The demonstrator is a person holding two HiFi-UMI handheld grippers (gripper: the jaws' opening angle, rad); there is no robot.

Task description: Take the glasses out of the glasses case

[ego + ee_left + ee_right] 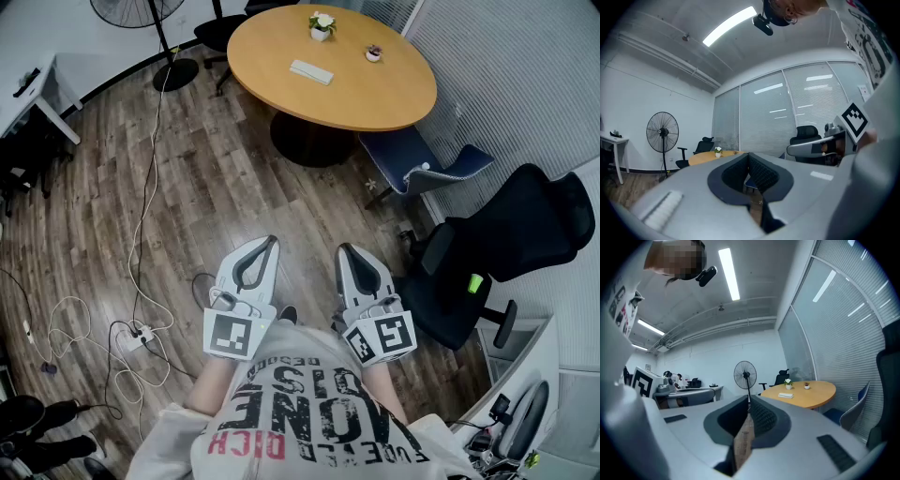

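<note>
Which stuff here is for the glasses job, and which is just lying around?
For the job: left gripper, right gripper (both shut, empty), pale case on the round table, probably the glasses case.
Lying about: potted plant, fan, black chair, floor cables.

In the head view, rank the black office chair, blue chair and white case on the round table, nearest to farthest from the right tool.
From the right tool:
1. Black office chair, just to its right.
2. Blue chair, ahead-right, by the table.
3. White case, farthest ahead on the round table.
</note>
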